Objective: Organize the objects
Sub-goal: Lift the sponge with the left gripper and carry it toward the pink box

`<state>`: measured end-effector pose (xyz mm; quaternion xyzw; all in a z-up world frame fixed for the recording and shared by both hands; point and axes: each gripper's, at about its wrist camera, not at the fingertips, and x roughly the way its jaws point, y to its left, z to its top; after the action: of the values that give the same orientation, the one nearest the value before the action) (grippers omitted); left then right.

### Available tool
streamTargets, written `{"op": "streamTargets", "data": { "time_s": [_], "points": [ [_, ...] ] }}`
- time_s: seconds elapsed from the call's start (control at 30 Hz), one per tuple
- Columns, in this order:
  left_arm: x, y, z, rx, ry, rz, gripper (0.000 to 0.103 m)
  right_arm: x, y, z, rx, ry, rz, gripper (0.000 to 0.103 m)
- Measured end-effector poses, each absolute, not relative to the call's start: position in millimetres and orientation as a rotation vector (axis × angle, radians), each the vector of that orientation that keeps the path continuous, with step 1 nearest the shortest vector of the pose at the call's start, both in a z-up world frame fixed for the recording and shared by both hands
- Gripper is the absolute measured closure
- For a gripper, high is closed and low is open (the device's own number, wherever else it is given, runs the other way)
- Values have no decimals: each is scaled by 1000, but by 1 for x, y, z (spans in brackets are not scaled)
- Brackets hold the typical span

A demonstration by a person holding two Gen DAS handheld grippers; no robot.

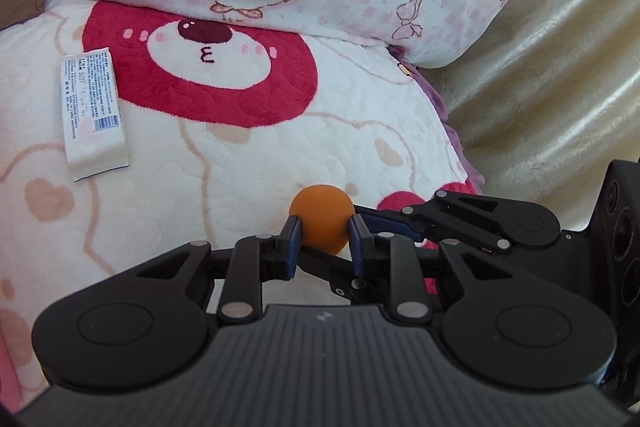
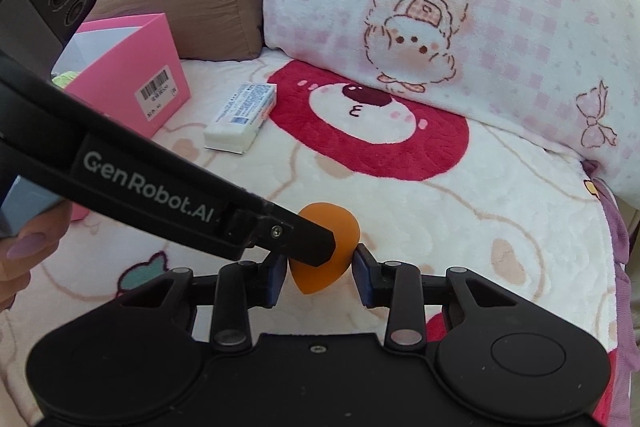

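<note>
Both hand-held grippers, left and right, clamp the orange sponge; only the right view shows the pink box.

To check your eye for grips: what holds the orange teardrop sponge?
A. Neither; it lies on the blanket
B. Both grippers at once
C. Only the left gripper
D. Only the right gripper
B: the left gripper and the right gripper each have their jaws pressed on the orange sponge.
</note>
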<state>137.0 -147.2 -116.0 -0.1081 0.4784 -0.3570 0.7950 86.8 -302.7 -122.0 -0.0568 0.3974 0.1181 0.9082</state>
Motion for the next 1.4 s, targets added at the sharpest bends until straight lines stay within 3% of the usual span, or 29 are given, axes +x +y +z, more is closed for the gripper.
{"op": "streamTargets", "data": {
  "time_s": [0.8, 1.4],
  "points": [
    [84, -95, -25, -60, 1160, -724, 79, 36, -256, -55, -76, 828, 474, 62],
    [16, -22, 36, 6, 976, -731, 80, -8, -197, -6, -65, 745, 543, 63]
  ]
}}
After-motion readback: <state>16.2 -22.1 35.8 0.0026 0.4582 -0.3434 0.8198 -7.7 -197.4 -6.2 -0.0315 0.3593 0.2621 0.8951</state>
